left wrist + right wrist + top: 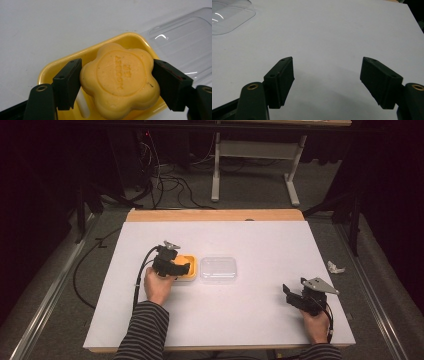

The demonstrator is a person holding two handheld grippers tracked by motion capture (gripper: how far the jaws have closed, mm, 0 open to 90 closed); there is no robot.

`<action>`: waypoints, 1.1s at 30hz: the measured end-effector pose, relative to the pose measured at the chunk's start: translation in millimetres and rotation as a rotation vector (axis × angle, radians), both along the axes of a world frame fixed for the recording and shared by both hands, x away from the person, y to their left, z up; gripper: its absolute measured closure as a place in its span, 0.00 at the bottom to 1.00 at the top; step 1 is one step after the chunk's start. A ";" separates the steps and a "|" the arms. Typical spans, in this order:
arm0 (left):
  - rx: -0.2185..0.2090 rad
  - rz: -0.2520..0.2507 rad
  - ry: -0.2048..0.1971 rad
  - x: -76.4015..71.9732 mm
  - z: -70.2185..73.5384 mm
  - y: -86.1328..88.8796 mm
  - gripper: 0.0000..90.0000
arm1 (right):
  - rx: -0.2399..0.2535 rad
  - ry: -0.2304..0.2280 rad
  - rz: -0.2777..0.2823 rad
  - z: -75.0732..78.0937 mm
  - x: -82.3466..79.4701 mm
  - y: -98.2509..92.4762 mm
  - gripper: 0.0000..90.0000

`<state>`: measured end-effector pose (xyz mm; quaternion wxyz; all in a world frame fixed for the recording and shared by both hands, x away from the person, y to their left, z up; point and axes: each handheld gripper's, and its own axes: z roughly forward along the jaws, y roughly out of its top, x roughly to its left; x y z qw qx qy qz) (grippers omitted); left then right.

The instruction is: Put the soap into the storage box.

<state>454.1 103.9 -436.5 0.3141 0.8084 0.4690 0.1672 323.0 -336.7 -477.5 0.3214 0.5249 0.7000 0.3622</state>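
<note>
A yellow flower-shaped soap bar (120, 82) with embossed lettering rests in a yellow soap dish (62, 63) on the white table. My left gripper (117, 75) straddles the soap, and both black jaws press against its sides. From above, the left gripper (181, 268) sits over the dish (189, 261) left of centre. A clear plastic lid (218, 269) lies flat just right of the dish, also seen at the edge of the left gripper view (182, 47). My right gripper (288, 292) hovers open near the table's front right, with nothing between its jaws (327, 72).
The white tabletop (260, 240) has a wooden strip along its far edge. The clear lid (227, 15) lies far off to the right gripper's upper left. Cables and a table frame (255, 155) are on the floor beyond. A crumpled white scrap (335, 267) lies on the floor at the right.
</note>
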 end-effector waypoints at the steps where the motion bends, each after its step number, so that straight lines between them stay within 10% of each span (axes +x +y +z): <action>1: 0.004 0.002 0.002 0.3 -1.0 0.1 0.30 | -0.001 -0.001 0.000 -0.1 0.0 0.0 0.31; 24: 0.057 0.014 0.005 3.1 -8.8 1.5 0.30 | 0.000 0.001 0.002 0.0 0.0 0.1 0.31; 33: 0.012 0.027 -0.010 0.7 -8.5 8.4 0.30 | 0.004 0.004 -0.001 0.0 0.0 0.6 0.31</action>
